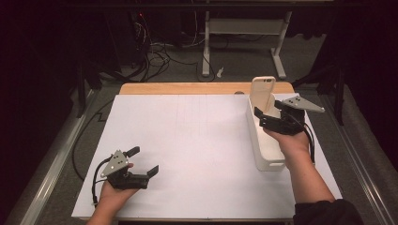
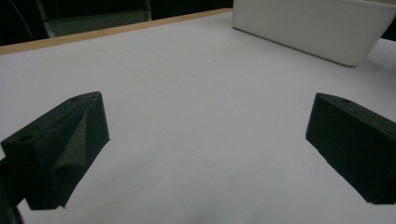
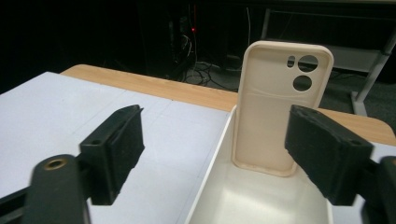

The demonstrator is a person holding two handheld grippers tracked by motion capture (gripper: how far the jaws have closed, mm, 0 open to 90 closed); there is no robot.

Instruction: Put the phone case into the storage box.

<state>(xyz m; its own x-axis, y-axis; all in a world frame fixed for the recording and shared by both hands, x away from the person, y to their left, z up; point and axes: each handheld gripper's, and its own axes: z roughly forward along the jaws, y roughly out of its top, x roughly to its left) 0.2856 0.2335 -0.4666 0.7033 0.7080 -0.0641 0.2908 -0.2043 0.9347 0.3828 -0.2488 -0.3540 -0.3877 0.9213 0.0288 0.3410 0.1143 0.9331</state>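
A cream phone case [image 1: 262, 91] stands upright at the far end of a long white bin [image 1: 268, 157] on the table's right side. In the right gripper view the case [image 3: 280, 107] leans against the bin's far wall, camera holes at the top. My right gripper [image 1: 267, 108] hovers over the bin just short of the case. Its jaws stand open [image 3: 212, 140], apart from the case and with nothing pressed between them. My left gripper [image 1: 145, 160] rests near the front left over the white sheet [image 1: 187, 136], open and empty [image 2: 205, 140].
The white sheet covers most of the wooden tabletop [image 1: 187, 88]. The bin [image 2: 317, 28] lies ahead and to the right of the left gripper. Beyond the table, a desk frame [image 1: 244, 28] and loose cables [image 1: 159, 56] sit on the dark floor.
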